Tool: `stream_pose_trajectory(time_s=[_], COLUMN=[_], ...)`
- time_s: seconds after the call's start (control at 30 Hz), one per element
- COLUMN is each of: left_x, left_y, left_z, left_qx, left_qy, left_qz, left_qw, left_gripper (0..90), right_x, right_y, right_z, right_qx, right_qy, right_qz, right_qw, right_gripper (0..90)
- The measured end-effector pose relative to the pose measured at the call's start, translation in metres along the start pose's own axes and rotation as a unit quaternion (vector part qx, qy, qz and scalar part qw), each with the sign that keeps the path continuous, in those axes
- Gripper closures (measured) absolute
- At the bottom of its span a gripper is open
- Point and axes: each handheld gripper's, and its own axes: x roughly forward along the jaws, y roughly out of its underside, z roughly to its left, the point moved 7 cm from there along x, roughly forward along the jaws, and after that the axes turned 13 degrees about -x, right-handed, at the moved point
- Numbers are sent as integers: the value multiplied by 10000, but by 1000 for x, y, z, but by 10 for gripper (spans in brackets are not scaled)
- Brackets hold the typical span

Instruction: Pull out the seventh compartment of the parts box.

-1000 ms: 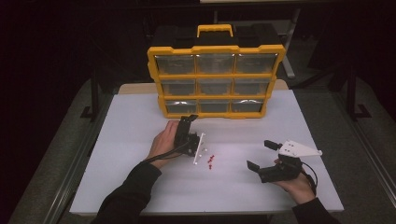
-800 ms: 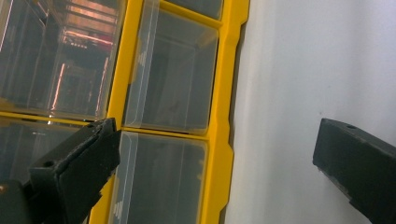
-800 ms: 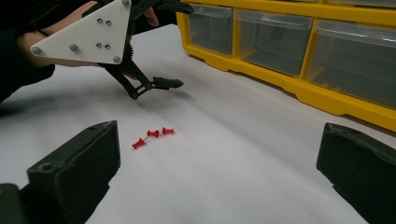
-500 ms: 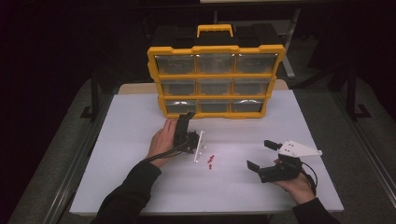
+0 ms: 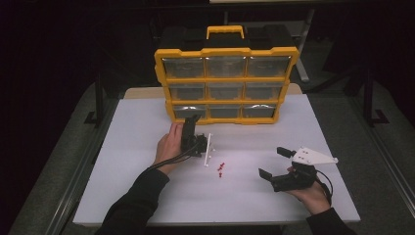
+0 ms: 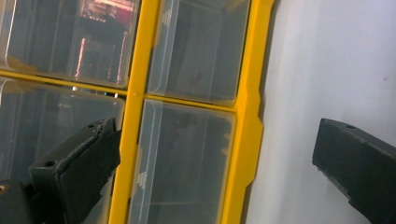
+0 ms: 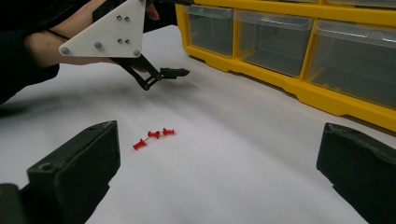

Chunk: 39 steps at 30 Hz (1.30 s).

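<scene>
A yellow organizer (image 5: 226, 51) with clear drawers stands upright at the back of the white table (image 5: 147, 196). My left gripper (image 5: 197, 128) is turned on its side just in front of the bottom-left drawer (image 5: 189, 112), open. In the left gripper view its jaws stand wide apart, framing the clear drawers (image 6: 187, 158) and the yellow frame (image 6: 243, 140). Three red pushpins (image 5: 220, 168) lie on the table between the hands. My right gripper (image 5: 271, 161) rests open at the front right, and the pushpins (image 7: 153, 134) lie ahead of its spread jaws.
The drawers (image 7: 275, 42) look empty where I can see into them. The left gripper's white three-cornered plate (image 7: 107, 32) and lower jaw (image 7: 173, 72) hang over the table beyond the pins. Bare table surface lies in front of both hands.
The left hand and its gripper have edged slightly toward the organizer. The right gripper and the pushpins have not moved.
</scene>
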Motion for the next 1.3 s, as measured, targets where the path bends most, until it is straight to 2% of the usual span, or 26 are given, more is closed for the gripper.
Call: stream_pose_trajectory(time_s=[0.1,0.17,0.5,0.67,0.87,0.97,1.17,1.3], left_x=[2,1,4,5,7,8,11,14], left_y=[1,3,10,12,16,16,17,19], left_z=[1,4,13,17,21,22,27,26], left_qx=[2,171,194,151,238,312,393,437], left_qy=[-50,-121,-391,-483,-582,-631,-807,-841], left_qz=[40,201,417,439,550,593,686,732], left_qw=[10000,9996,9982,9978,9965,9958,9936,9928], left_gripper=[20,20,34,44,64,124,147,178], right_x=[0,0,-1,-1,-1,-1,-1,-1], right_y=[0,0,0,0,0,0,-1,-1], right_z=[0,0,1,1,1,1,2,1], right_qx=[-4,-13,-6,-3,-2,10,20,16], right_qy=[3,-1,-3,-6,-8,-7,-12,-5], right_qz=[0,-3,-6,-5,-10,-11,-20,-22], right_qw=[10000,10000,10000,10000,10000,10000,10000,10000], right_gripper=[0,0,0,0,0,0,0,0])
